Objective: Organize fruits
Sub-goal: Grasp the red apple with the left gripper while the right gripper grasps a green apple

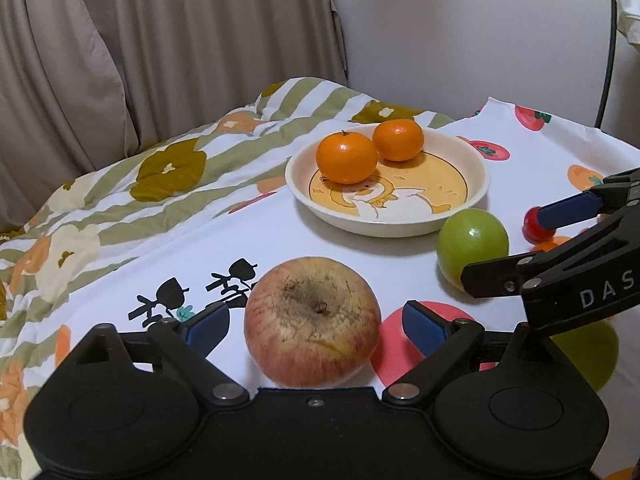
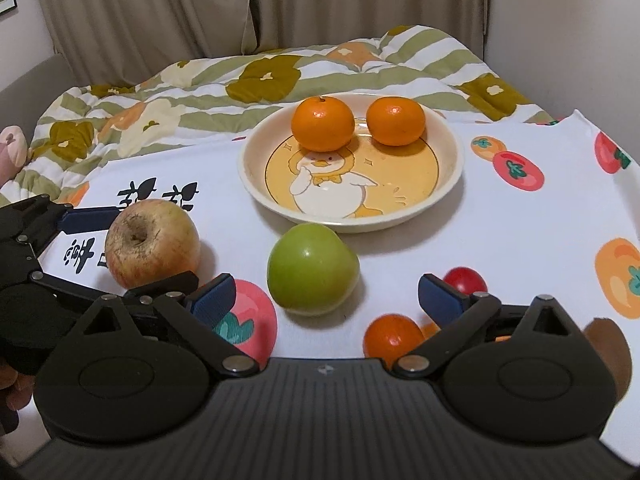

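The left tool [image 1: 316, 326] stands wide with the red apple [image 1: 312, 322] between its pads, untouched – apparently lined up for a grasp – while the right tool [image 2: 326, 296], equally wide and empty, faces the green apple [image 2: 312, 270] just before the plate [image 2: 248, 176] holding two oranges [image 2: 322, 128].

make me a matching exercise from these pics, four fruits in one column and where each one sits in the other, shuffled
Column one:
1. red apple
2. green apple
3. two oranges
4. small red tomato

Column two:
A. inside the duck plate
B. on the cloth, between the open left gripper fingers
C. on the cloth just in front of the plate
D. behind the right gripper finger on the right of its view

Pairs: 1-B, 2-C, 3-A, 4-D
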